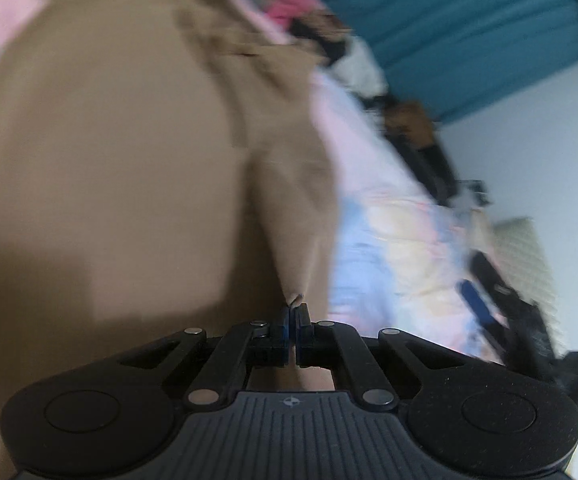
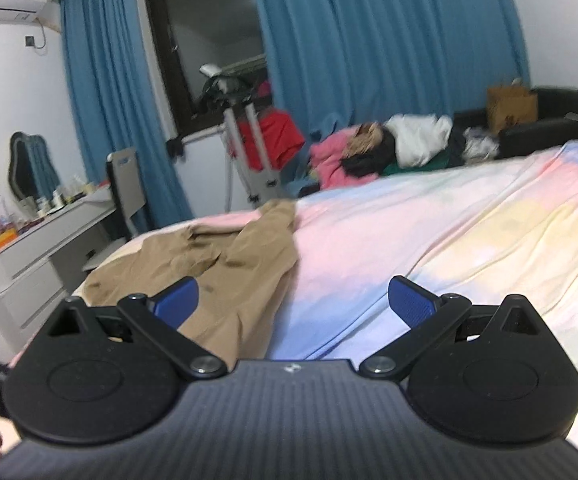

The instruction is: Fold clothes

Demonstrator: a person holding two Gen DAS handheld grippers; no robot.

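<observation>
A tan garment [image 1: 121, 152] fills most of the left wrist view, lying on the pastel bed sheet [image 1: 393, 240]. My left gripper [image 1: 292, 310] is shut on a pinched fold of this tan garment at its right edge. In the right wrist view the same tan garment [image 2: 225, 264] lies crumpled on the left part of the bed sheet [image 2: 449, 232]. My right gripper [image 2: 293, 300] is open and empty, just above the bed beside the garment's right edge. The right gripper also shows in the left wrist view [image 1: 501, 312] at the right, blurred.
A pile of other clothes [image 2: 385, 148] lies on the bed's far side. A white dresser [image 2: 41, 248] with small items stands at the left. Blue curtains [image 2: 369, 40], a red suitcase [image 2: 269, 140] and a black sofa [image 2: 545, 120] stand behind the bed.
</observation>
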